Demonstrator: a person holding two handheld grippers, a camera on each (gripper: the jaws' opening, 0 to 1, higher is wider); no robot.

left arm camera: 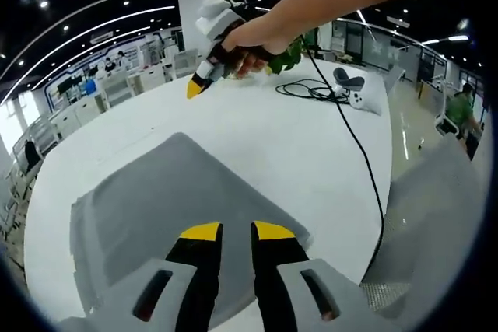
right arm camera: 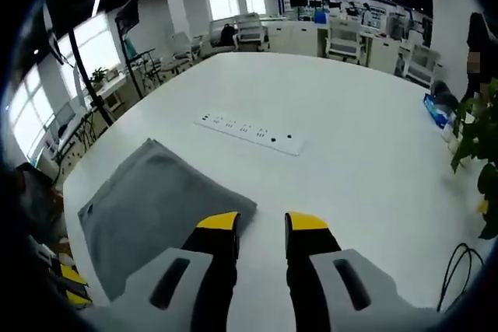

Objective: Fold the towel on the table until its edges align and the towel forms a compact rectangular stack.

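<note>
The grey towel (left arm camera: 175,207) lies flat on the white bench (left arm camera: 311,161), folded into a rectangle. The left gripper (left arm camera: 229,231) hovers at its near edge, jaws slightly parted and holding nothing. The right gripper (right arm camera: 261,221) (also parted, empty) sits just right of the towel's (right arm camera: 152,207) near corner. The towel's long axis runs away from both grippers toward the far left; the left gripper is nearer.

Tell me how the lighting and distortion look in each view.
Left gripper view: fisheye bends the white table into a dome; ceiling spots glare, grey towel evenly lit. Right gripper view: bright windows wash out the upper left; towel sharp, faint shadows under the tongs.
</note>
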